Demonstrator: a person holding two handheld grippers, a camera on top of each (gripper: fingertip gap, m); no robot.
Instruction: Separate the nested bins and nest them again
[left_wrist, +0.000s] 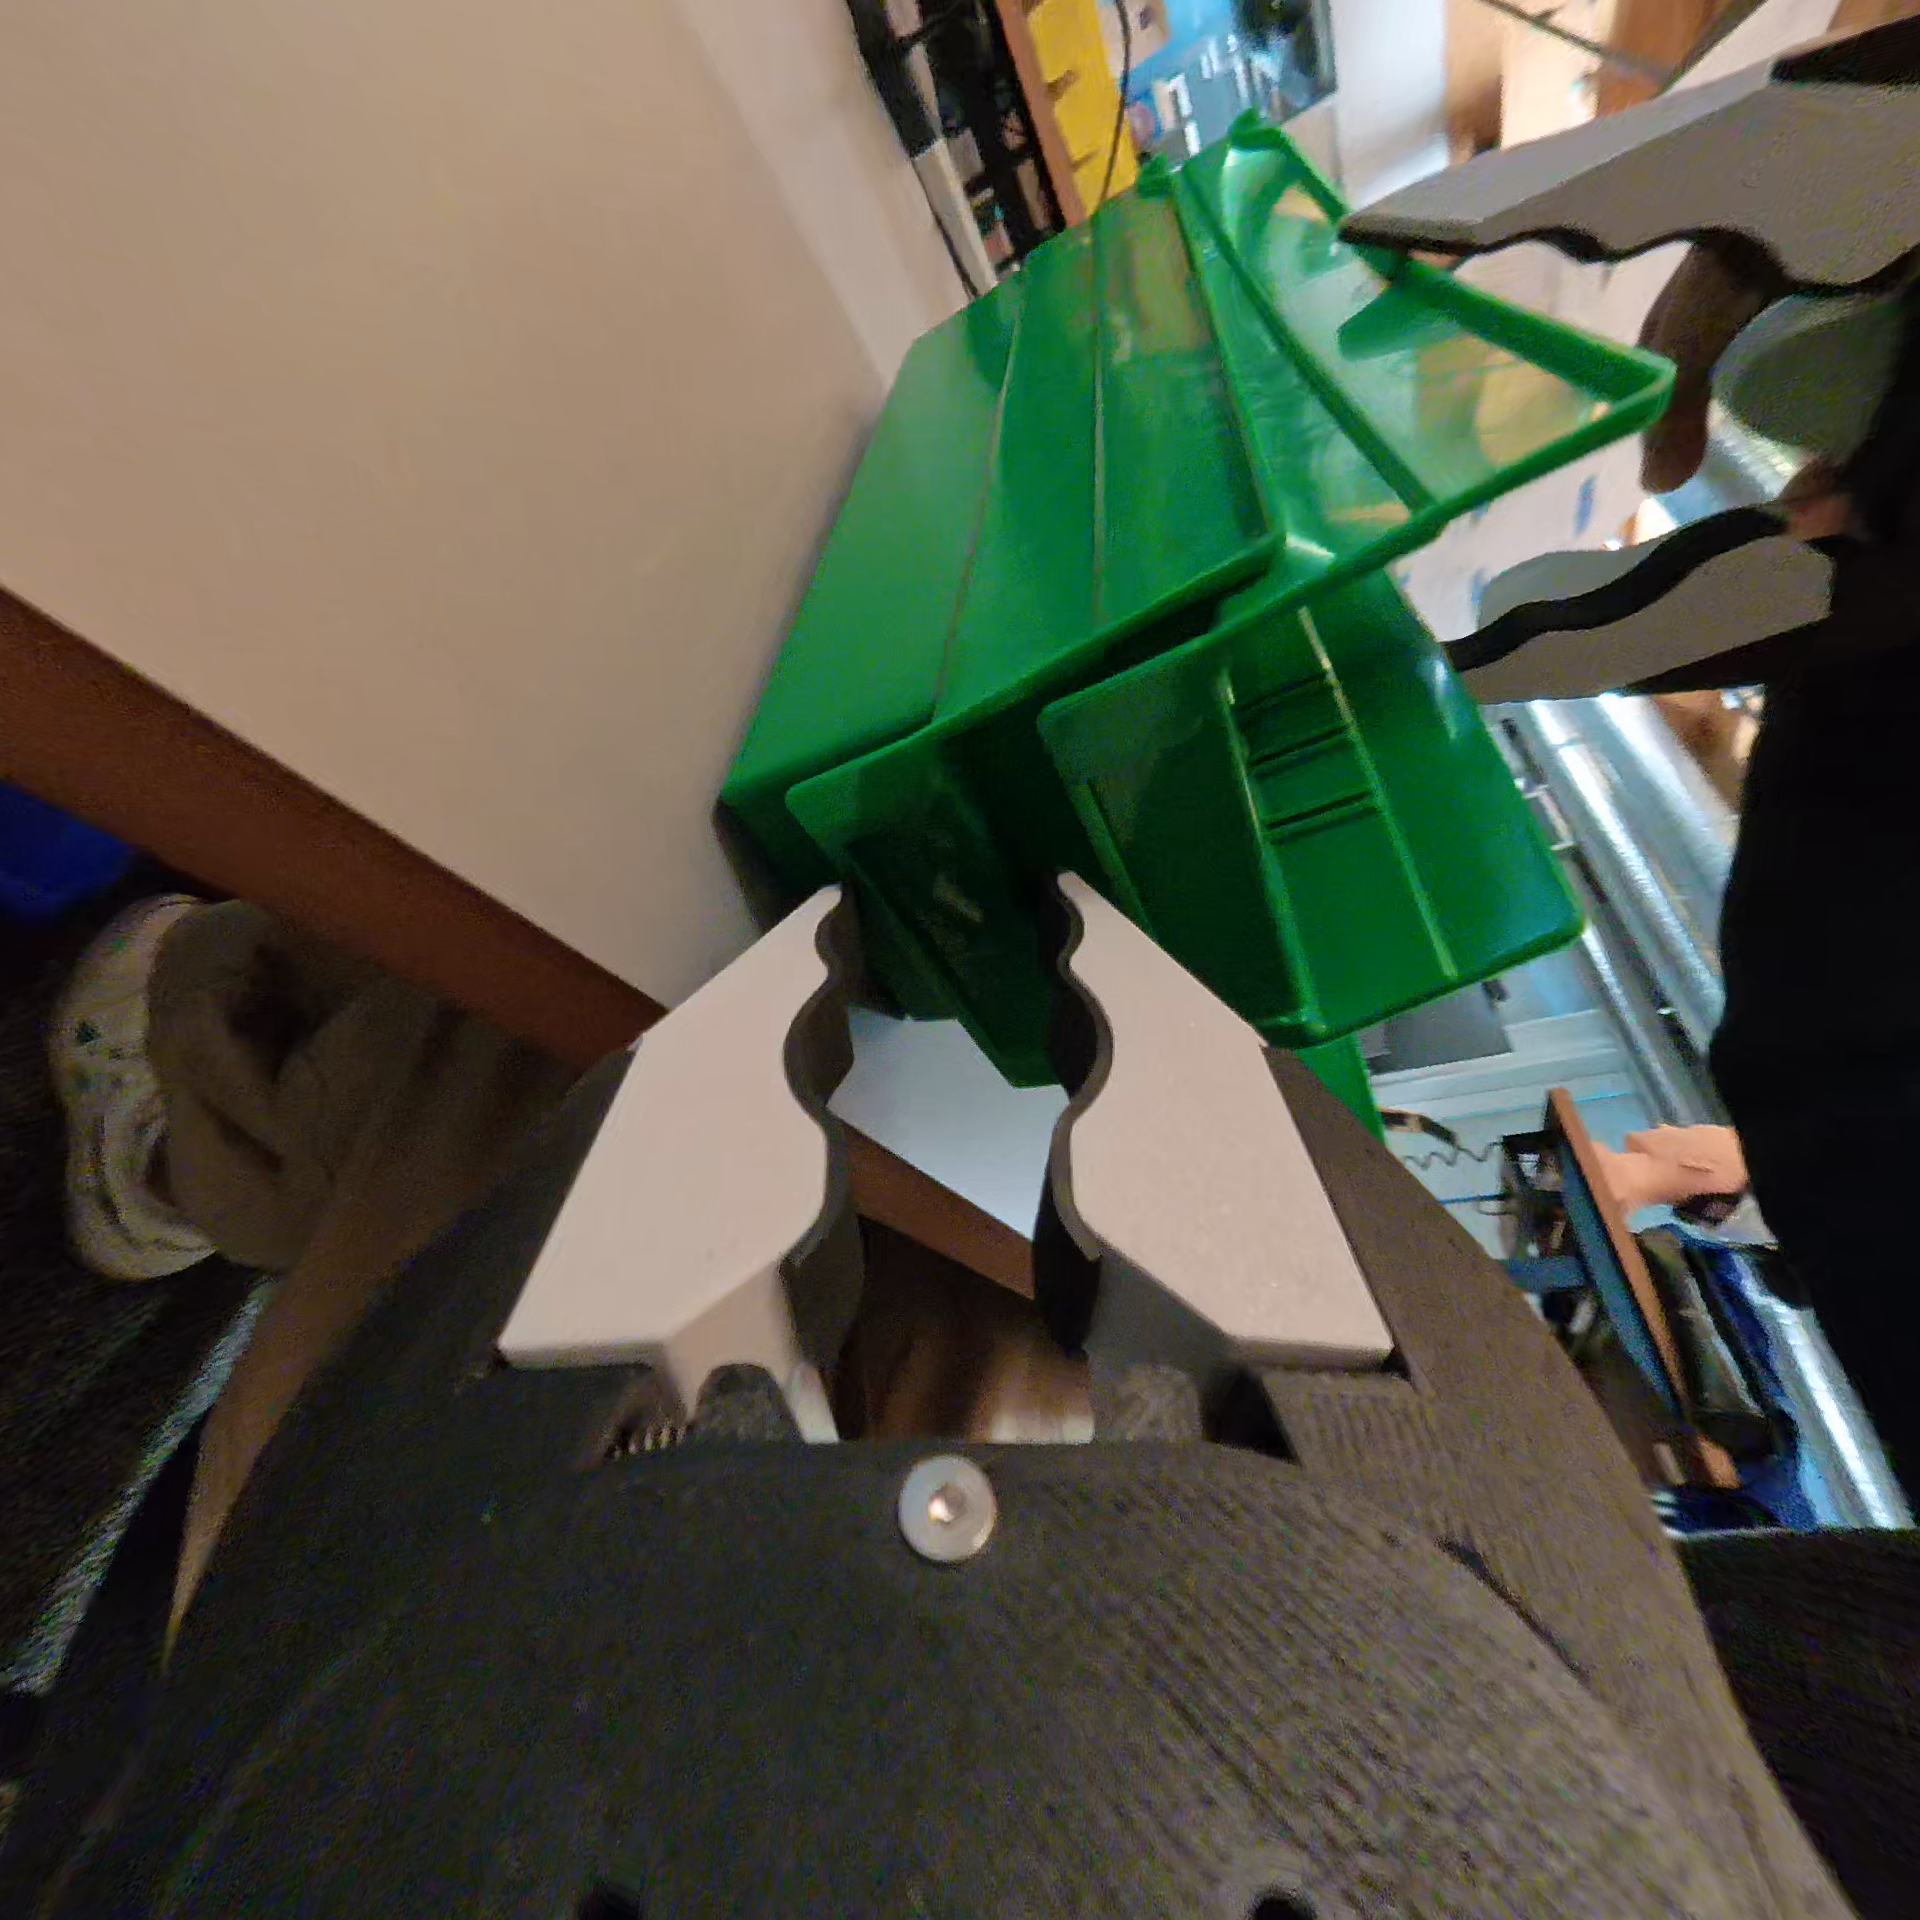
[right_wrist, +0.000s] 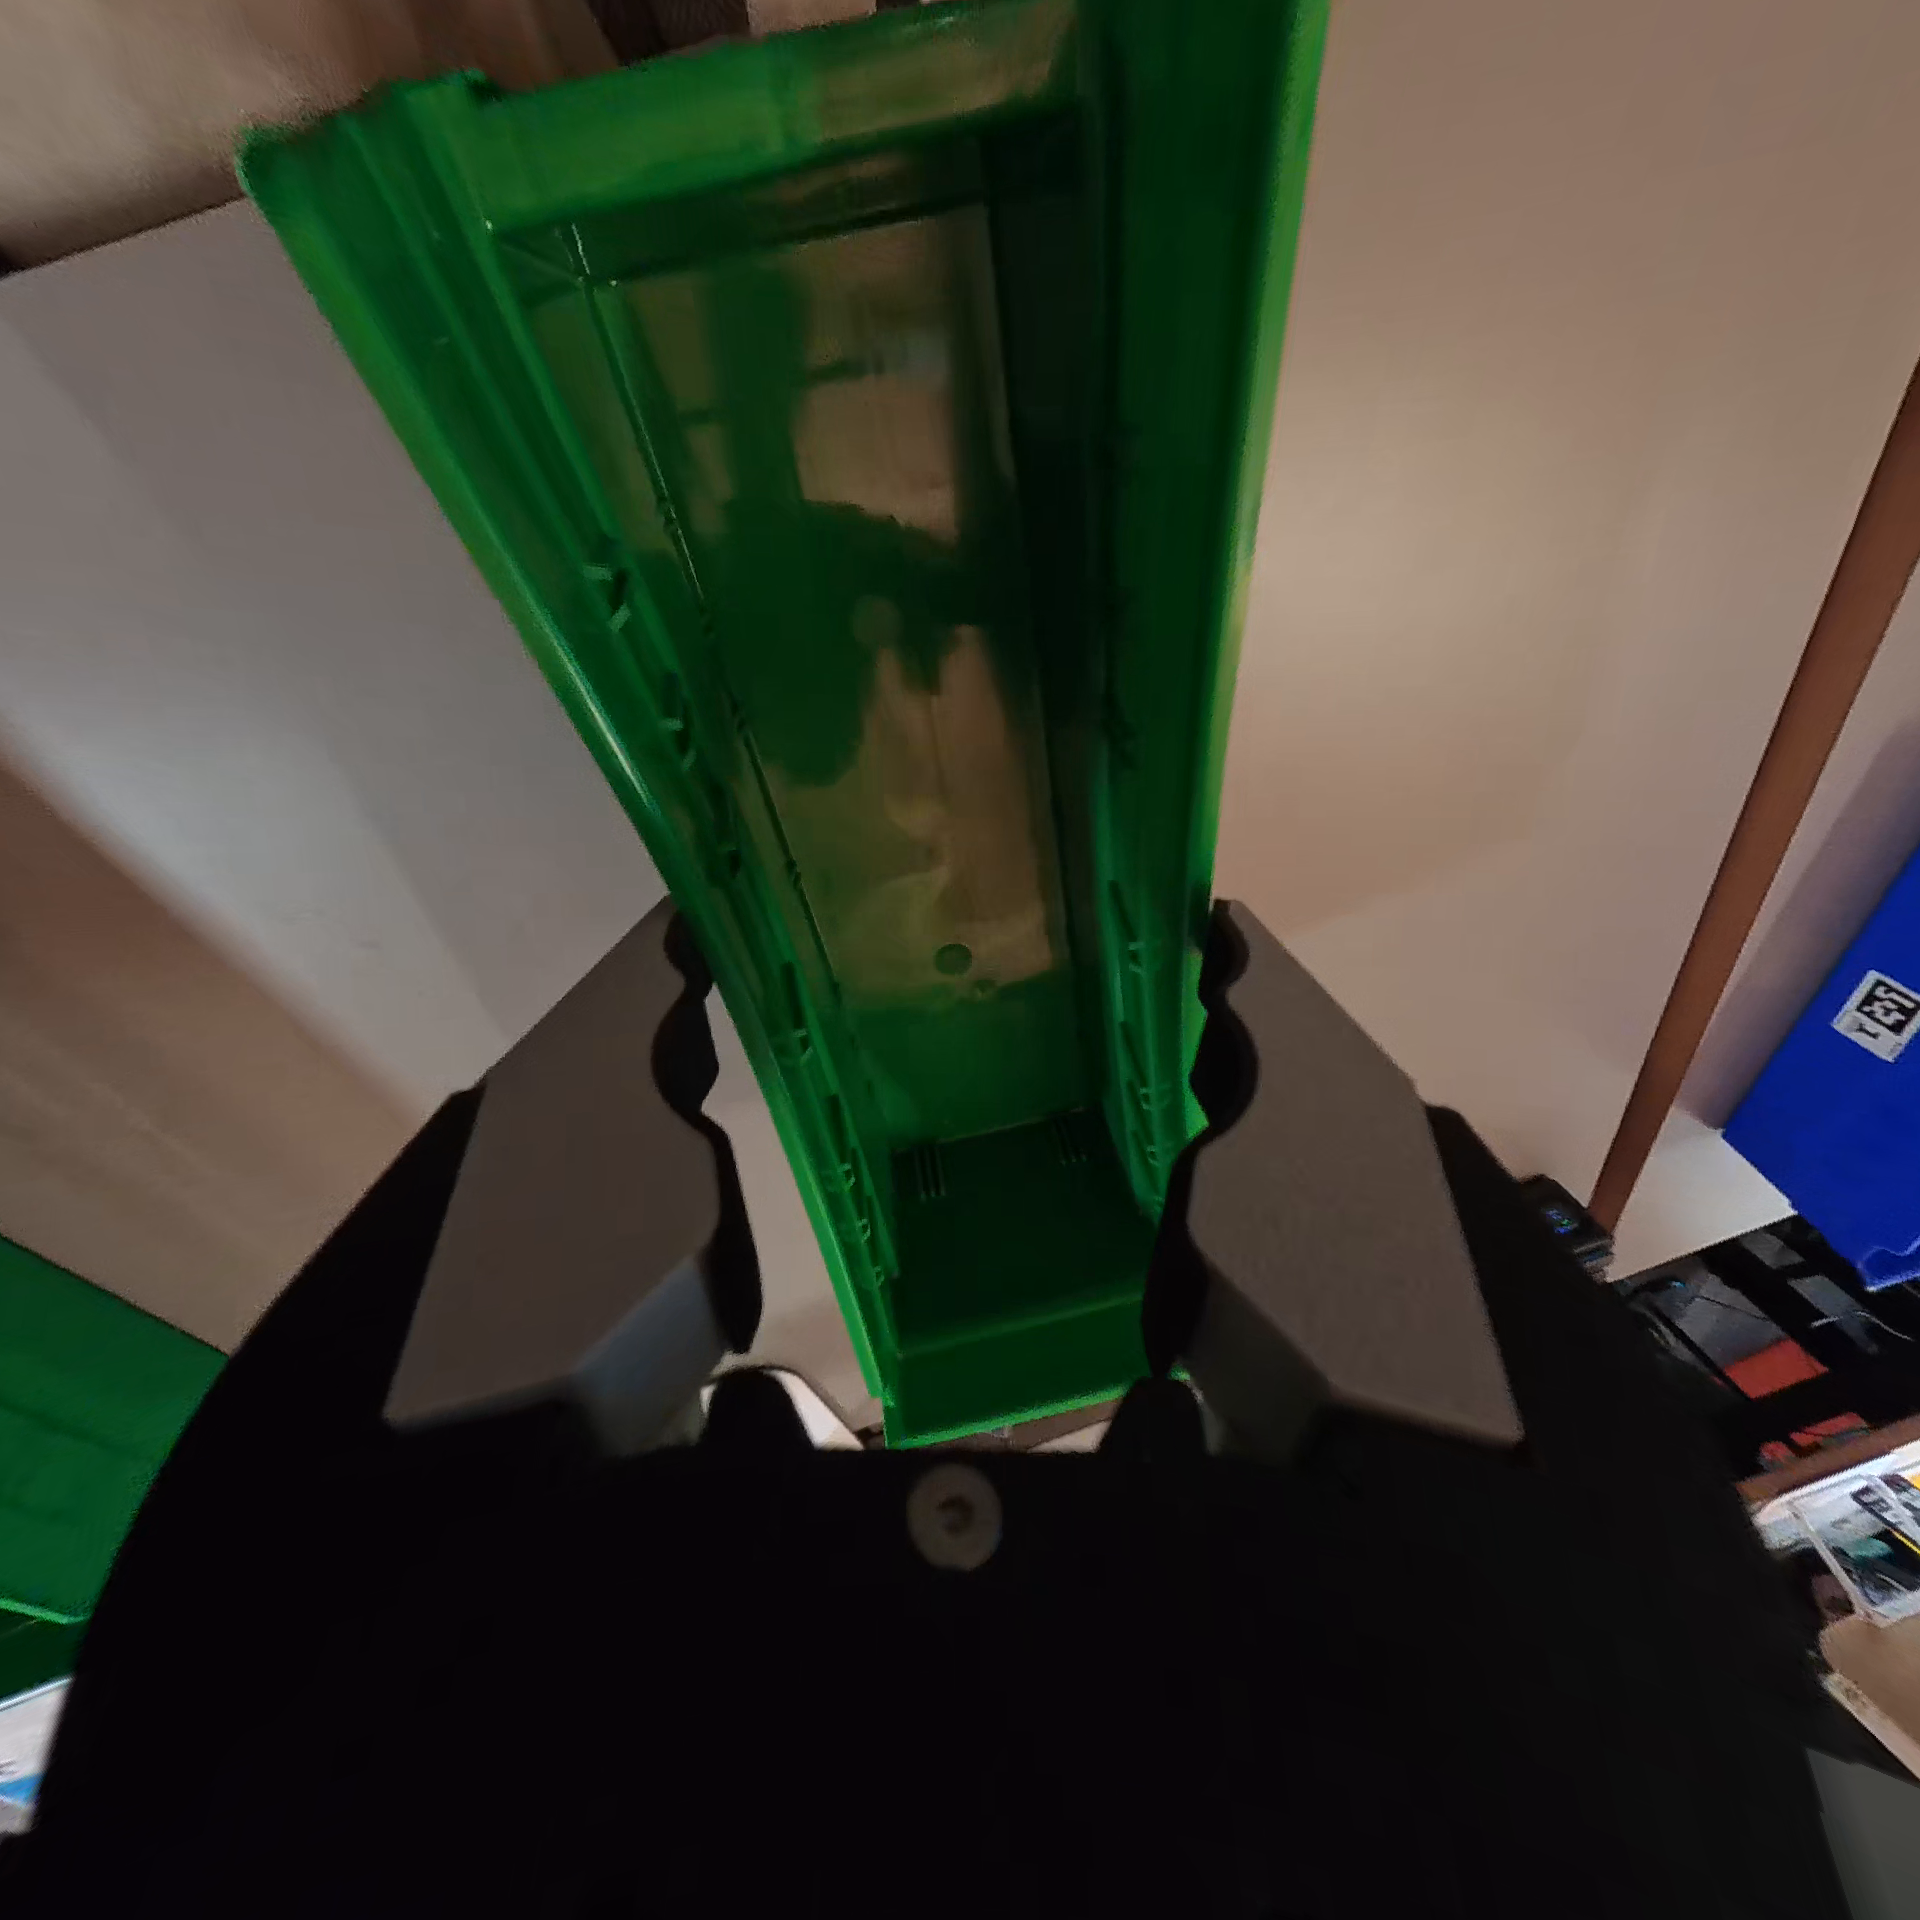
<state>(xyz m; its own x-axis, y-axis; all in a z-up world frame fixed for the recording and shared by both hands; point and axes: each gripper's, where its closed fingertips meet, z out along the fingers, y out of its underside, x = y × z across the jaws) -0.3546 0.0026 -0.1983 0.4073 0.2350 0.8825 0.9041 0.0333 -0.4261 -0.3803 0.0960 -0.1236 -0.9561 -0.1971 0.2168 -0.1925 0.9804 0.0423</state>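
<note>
Several green bins lie nested in a stack (left_wrist: 1039, 520) on a white table (left_wrist: 416, 364). My left gripper (left_wrist: 951, 925) is shut on the near end wall of a lower bin in the stack. My right gripper (left_wrist: 1403, 447) reaches in from the upper right and spans the top bin (left_wrist: 1278, 312), which tilts up out of the stack. In the right wrist view the top bin (right_wrist: 935, 623) runs lengthwise away from my right gripper (right_wrist: 956, 966), whose fingers press on its two long sides. Its inside is empty.
The table's brown edge (left_wrist: 364, 862) runs diagonally, with a shoe (left_wrist: 125, 1091) on the floor beyond it. A person's hand (left_wrist: 1683, 1158) and shelving are at right. A blue bin (right_wrist: 1829, 1091) sits at right and another green bin (right_wrist: 83, 1434) at lower left.
</note>
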